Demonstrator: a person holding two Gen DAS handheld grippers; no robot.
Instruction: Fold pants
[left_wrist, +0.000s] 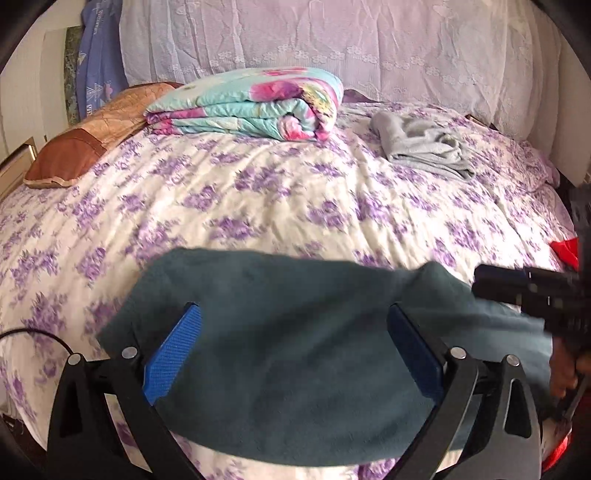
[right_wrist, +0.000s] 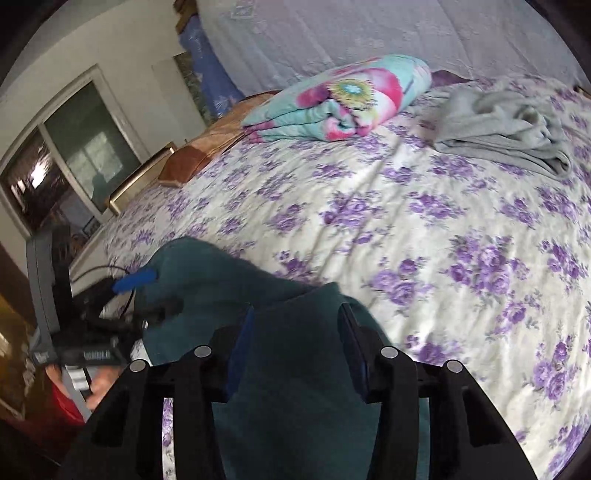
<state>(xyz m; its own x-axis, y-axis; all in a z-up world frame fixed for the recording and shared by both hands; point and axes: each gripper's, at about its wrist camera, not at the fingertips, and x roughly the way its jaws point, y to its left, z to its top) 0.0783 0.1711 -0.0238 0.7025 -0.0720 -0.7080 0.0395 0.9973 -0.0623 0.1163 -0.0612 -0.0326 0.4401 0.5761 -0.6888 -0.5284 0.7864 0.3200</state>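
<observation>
Teal pants blurred, hiding bedspread

Brightness: both views are evenly bright with soft daylight; colours look slightly washed and cool.
Light source: a window shows at the left of the right wrist view; its panes look dark and reflective.
Highlights: pale sunlit patches lie across the bedspread, brightest near the middle.
Shadows: soft and shallow, in the bedspread's creases and under the dark teal pants.
Blur: the right gripper is smeared at the edge of the left wrist view; the left gripper is smeared in the right wrist view.
Distortion: strong fisheye bowing; the bed bulges, and black vignette fills the corners.
Sharpness: the folded quilt is fairly crisp; the floral print near the edges is soft.
</observation>
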